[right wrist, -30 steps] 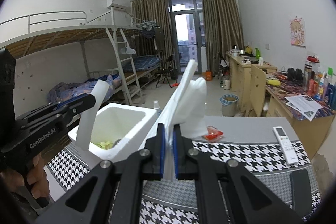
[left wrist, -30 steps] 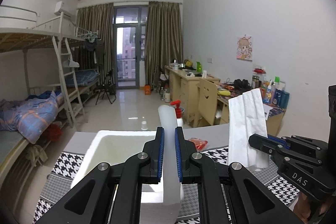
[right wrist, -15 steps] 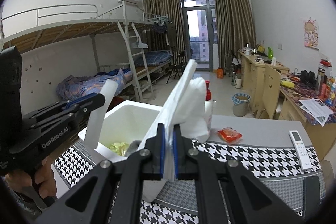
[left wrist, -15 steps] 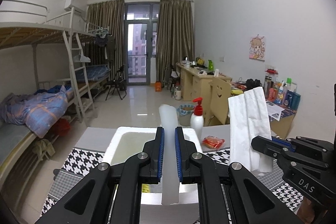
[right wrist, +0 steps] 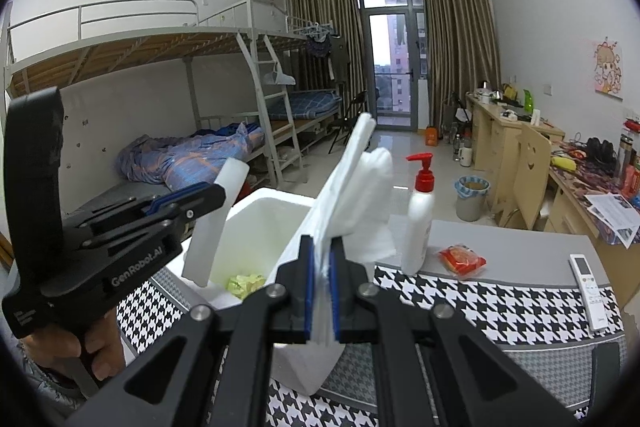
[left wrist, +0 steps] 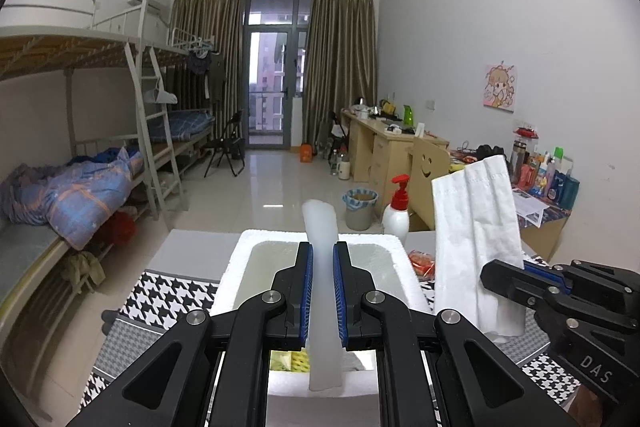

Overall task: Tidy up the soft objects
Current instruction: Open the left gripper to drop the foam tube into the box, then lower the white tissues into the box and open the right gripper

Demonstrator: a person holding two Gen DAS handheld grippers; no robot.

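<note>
Grippers first: my left gripper [left wrist: 321, 291] is pinched nearly closed on a white foam strip [left wrist: 322, 267], a smooth, rounded slab that stands upright between the blue pads at centre frame. My right gripper [right wrist: 320, 291] is clamped tight on a stack of folded white tissue [right wrist: 352, 187], soft, with stitched-looking edges, fanning up and to the right of the jaws. Both tools point slightly downward over the table; in the right view I see a hand [right wrist: 98, 351] gripping the left tool's handle at lower left.

Below both sits the white foam box [right wrist: 272, 223], thick-walled and open, the biggest thing on the table [right wrist: 500, 299], which wears a black-and-white houndstooth cloth. The foam strip hangs over the box's inside; the tissue is held above its right wall. Crumpled yellow-green scraps [right wrist: 245, 283] lie on the box floor. Right of the box stand a white pump bottle [right wrist: 418, 223] with a red top, then a small red packet [right wrist: 462, 259], and a white remote [right wrist: 588, 283] near the right edge.
</note>
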